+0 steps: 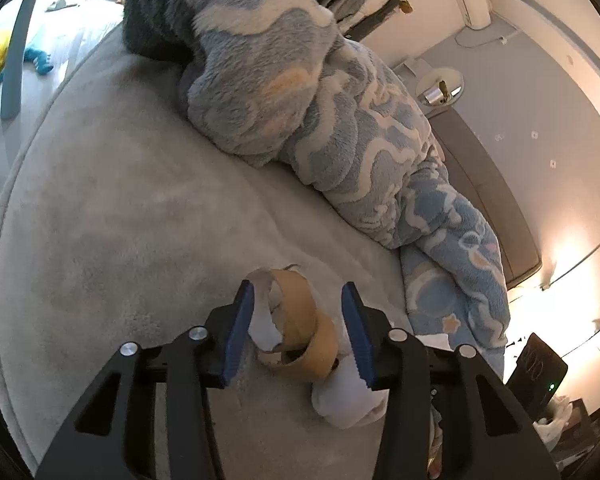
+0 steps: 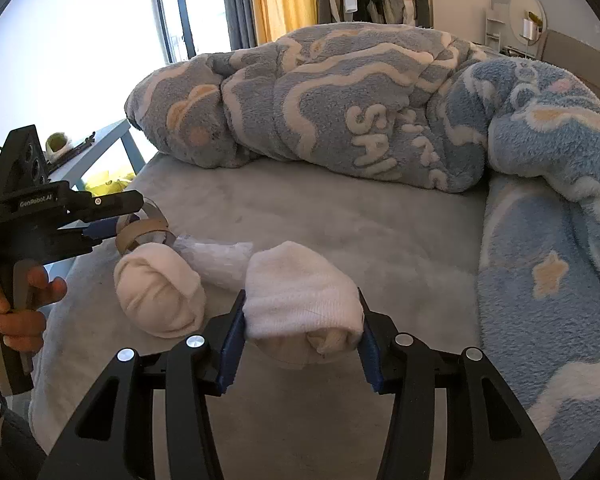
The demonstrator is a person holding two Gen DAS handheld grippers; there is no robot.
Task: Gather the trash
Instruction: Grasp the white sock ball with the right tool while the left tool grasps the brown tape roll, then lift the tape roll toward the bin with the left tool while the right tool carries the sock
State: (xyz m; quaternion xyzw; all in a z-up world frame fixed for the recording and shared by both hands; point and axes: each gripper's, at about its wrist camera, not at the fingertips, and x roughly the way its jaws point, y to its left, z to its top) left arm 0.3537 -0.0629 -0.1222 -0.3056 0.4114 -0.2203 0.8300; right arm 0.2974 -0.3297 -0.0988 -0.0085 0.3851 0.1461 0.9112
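Right wrist alone shows right tool (image 2: 302, 338) clasping a sock (image 2: 300, 296).

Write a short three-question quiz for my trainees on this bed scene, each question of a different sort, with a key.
1. True or false: the left gripper has its jaws open around the torn cardboard tape roll.
2. Multiple choice: what sits between the right gripper's fingers? A) rolled white sock B) plastic bottle C) paper cup
3. Fill in: both sock bundles lie on the grey ___.

Key: 1 true; 2 A; 3 bed sheet. The second rolled sock lies beside the crumpled clear plastic.
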